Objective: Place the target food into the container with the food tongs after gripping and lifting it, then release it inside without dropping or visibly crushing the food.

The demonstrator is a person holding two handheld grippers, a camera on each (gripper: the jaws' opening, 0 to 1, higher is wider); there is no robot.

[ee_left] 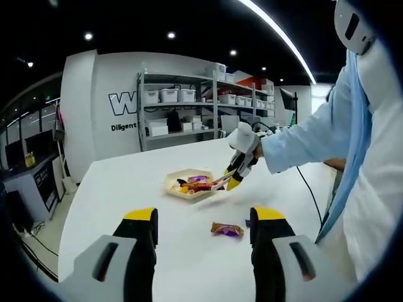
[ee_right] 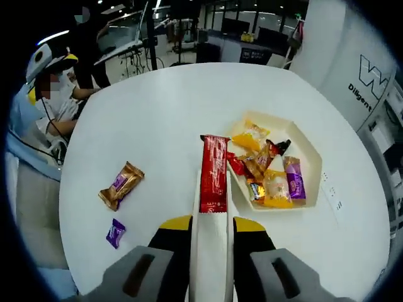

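White table (ee_right: 157, 119): right gripper (ee_right: 211, 228) clamps food tongs (ee_right: 211, 251) holding red bar (ee_right: 213, 173), apparently just short of the container (ee_right: 315, 165) ahead-right, unreleased; left gripper (ee_left: 203, 221) open, empty.

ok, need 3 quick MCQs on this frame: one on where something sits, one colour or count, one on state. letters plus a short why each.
1. Where is the red bar held by the white tongs?
A. At the tray's near edge
B. By the brown packet
C. Off the table

2. How many wrapped snacks lie loose on the white table, outside the tray?
A. None
B. Two
C. Five

3. What state is the right gripper in?
A. Wide open, nothing in it
B. Shut on the tongs
C. Shut on the purple candy

Answers:
1 A, the bar lies along the tray's near rim.
2 B, a brown packet and a small purple candy.
3 B, both jaws press the tongs' sides.
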